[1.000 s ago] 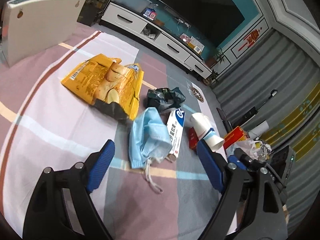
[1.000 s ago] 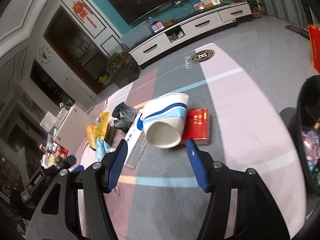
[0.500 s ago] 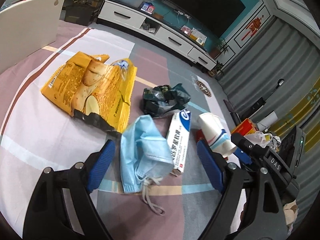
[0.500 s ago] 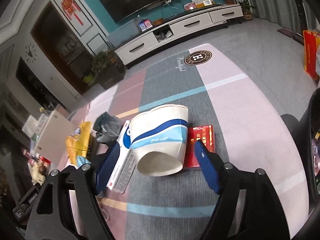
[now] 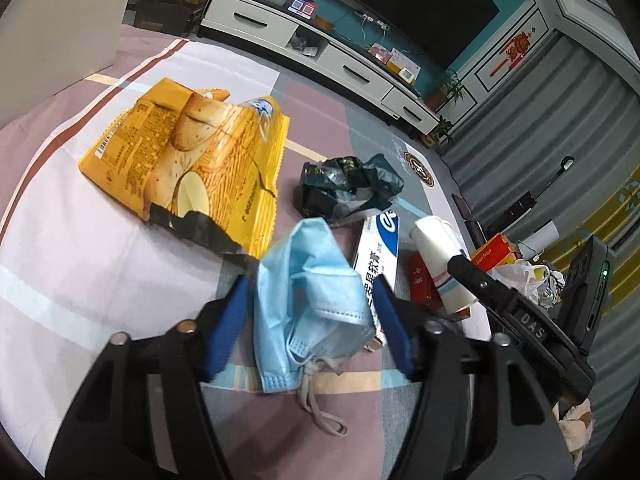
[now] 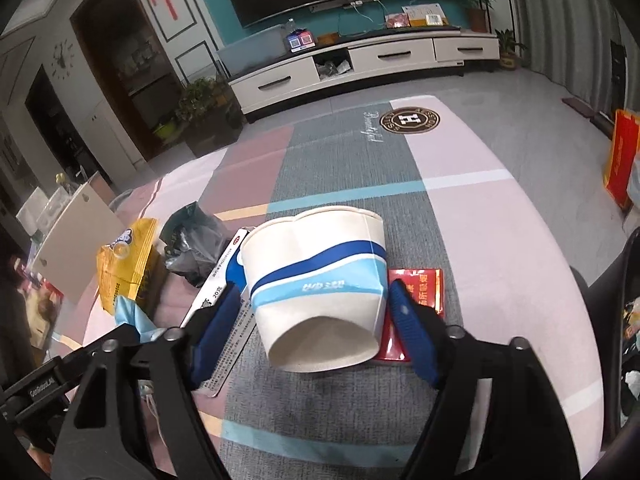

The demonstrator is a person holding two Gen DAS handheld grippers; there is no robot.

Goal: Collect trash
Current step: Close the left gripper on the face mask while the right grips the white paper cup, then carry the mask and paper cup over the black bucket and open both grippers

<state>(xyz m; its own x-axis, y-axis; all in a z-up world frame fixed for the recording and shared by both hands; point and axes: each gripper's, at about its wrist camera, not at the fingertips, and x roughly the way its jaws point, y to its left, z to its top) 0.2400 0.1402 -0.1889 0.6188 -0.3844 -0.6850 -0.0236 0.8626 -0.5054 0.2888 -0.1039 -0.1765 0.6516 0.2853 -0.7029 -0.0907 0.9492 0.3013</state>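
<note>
left gripper [image 5: 310,322] closing, right gripper [image 6: 316,332] closing

Lying on the rug [image 5: 120,264]: one yellow snack bag [image 5: 192,160], one blue face mask [image 5: 308,300], one dark crumpled wrapper [image 5: 348,188], one toothpaste box [image 5: 378,256], one paper cup [image 6: 320,284], one red packet [image 6: 420,292] (partly hidden under the cup).

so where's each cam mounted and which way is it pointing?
Left wrist: on the left gripper, angled down at the rug; its blue jaws, just closing, flank the light blue face mask.
Right wrist: on the right gripper, angled down; its jaws, also closing, flank the white paper cup with blue bands.
Shared: mask, cup, white toothpaste box, yellow snack bag.
</note>
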